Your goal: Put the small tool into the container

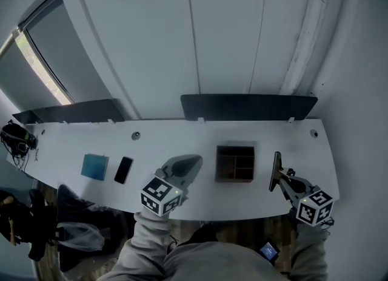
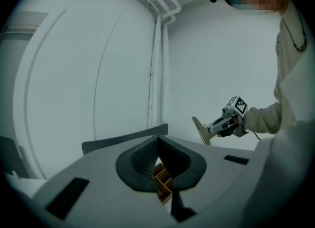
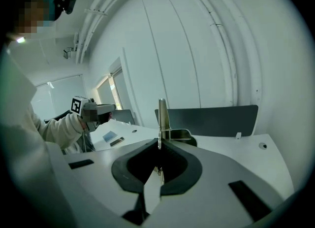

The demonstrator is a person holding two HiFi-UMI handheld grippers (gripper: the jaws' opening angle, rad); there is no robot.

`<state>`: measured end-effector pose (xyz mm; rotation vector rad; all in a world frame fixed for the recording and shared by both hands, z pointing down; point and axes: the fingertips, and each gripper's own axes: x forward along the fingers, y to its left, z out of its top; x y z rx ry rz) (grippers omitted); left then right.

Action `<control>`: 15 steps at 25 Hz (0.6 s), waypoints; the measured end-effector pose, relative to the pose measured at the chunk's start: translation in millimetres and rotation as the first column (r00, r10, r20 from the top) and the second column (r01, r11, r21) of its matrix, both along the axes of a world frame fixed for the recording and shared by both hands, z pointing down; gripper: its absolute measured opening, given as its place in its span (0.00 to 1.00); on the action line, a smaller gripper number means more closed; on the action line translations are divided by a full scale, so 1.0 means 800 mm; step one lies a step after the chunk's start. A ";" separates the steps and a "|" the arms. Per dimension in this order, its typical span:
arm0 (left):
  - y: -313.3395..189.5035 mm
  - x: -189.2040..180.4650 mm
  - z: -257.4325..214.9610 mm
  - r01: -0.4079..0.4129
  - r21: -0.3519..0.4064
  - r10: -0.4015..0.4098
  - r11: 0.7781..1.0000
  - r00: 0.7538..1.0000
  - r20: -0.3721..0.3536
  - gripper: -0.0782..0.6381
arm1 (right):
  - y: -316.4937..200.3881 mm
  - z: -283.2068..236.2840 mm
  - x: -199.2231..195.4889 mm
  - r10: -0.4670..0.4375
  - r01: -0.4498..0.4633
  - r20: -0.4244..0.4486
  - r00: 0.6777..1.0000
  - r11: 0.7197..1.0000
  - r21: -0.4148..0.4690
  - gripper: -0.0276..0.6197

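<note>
Between the jaws of the right gripper (image 3: pixel 158 146) a small tool (image 3: pixel 162 116), a thin flat blade, was found clamped, standing edge-on and projecting beyond the jaw tips. The jaws were closed hard on its lower end with no visible gap. Ahead of those tips, apart from the blade, sat the container (image 1: pixel 235 163), a dark open box divided into compartments, resting on the white desk (image 1: pixel 73 146); the tool was outside it and not in contact with it. The left gripper (image 2: pixel 157 146) had its jaws brought together at the tips with nothing gripped; the container showed through the small opening behind the tips, lying ahead of them. Well off to the outer side of the left jaws lay a black phone (image 1: pixel 123 169) and a blue pad (image 1: pixel 95 166).
</note>
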<state>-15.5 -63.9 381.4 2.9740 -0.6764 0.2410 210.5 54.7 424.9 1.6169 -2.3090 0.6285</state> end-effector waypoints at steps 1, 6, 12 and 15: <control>-0.016 -0.006 -0.001 0.004 -0.005 -0.005 1.000 1.000 -0.012 0.11 | -0.014 -0.001 -0.004 0.000 0.000 -0.010 1.000 1.000 -0.001 0.08; -0.102 -0.009 0.012 0.037 -0.065 -0.041 0.997 0.997 -0.072 0.11 | -0.080 -0.009 -0.014 -0.020 0.018 -0.064 0.998 0.999 -0.035 0.08; -0.150 0.018 0.042 -0.058 -0.118 0.051 0.991 0.997 -0.064 0.11 | -0.145 -0.014 0.004 0.033 -0.041 -0.108 0.994 0.997 -0.071 0.08; -0.161 0.021 0.049 -0.071 -0.117 0.065 0.991 0.996 -0.055 0.11 | -0.168 -0.011 0.016 0.048 -0.057 -0.103 0.994 0.995 -0.084 0.08</control>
